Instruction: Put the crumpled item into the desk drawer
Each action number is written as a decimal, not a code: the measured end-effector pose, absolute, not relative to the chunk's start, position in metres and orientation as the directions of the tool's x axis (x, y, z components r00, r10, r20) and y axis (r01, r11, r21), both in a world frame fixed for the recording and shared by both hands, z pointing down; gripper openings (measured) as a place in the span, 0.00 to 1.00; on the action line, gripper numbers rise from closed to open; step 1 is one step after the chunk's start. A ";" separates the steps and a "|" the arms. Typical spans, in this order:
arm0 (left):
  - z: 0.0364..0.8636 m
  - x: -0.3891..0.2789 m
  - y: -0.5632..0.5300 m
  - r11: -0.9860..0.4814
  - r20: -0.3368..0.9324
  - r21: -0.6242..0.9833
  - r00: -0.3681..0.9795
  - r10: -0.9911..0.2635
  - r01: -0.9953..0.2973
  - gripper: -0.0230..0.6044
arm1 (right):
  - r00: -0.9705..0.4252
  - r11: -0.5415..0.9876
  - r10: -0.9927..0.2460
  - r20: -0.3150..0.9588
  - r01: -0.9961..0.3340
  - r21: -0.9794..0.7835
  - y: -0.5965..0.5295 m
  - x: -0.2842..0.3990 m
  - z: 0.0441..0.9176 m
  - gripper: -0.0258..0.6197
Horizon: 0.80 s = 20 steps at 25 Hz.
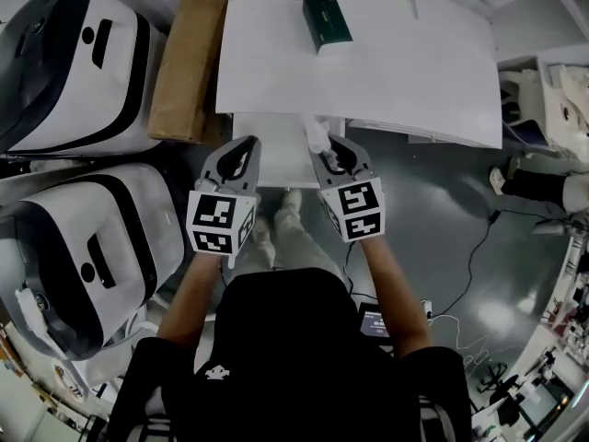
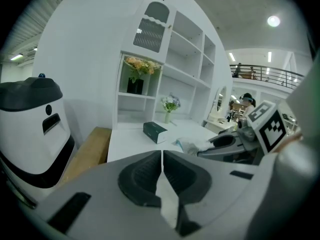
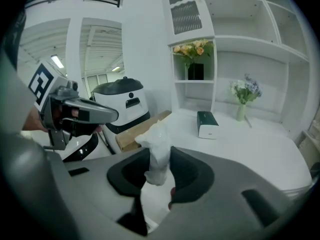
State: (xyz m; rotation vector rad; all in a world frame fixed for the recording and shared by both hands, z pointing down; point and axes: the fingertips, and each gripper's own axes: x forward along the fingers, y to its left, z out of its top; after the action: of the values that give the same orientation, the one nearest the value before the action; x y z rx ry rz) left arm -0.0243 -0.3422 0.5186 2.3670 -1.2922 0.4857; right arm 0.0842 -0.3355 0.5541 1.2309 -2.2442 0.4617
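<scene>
Though both grippers hide the front edge of the bench [image 1: 414, 72] and whatever lies under it, the crumpled item [image 3: 156, 139] shows plainly. It is a soft, white, creased wad, standing upright at that edge, pinched between the dark padded fingers of the right gripper [image 3: 160, 164]. The left gripper [image 2: 162, 159] has its fingers pressed together, empty.

Lab hall: white desk [image 1: 414, 72], bulky machines [image 1: 83, 63]
</scene>
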 end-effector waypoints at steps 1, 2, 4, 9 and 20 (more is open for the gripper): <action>0.522 -0.024 -0.343 -0.490 0.484 0.179 0.510 -0.711 -0.853 0.06 | -0.442 0.533 -0.654 0.614 -0.845 -0.040 -0.335 0.084 0.561 0.19; 0.526 -0.023 -0.343 -0.486 0.490 0.182 0.508 -0.708 -0.855 0.06 | -0.443 0.541 -0.639 0.629 -0.840 -0.041 -0.335 0.083 0.568 0.19; 0.532 -0.023 -0.344 -0.481 0.502 0.186 0.503 -0.703 -0.857 0.06 | -0.448 0.555 -0.610 0.654 -0.830 -0.051 -0.334 0.083 0.582 0.19; 0.551 -0.028 -0.343 -0.457 0.538 0.194 0.484 -0.691 -0.868 0.06 | -0.462 0.571 -0.548 0.698 -0.816 -0.091 -0.334 0.079 0.617 0.19; 0.575 -0.058 -0.342 -0.380 0.583 0.196 0.420 -0.696 -0.904 0.06 | -0.429 0.681 -0.359 0.829 -0.728 -0.082 -0.329 0.067 0.692 0.19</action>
State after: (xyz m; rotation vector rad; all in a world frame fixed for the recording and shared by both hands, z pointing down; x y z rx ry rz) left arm -0.0575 -0.3418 0.5749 2.1899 -1.3534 0.5648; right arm 0.0666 -0.3293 0.6915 0.8356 -2.0476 0.5534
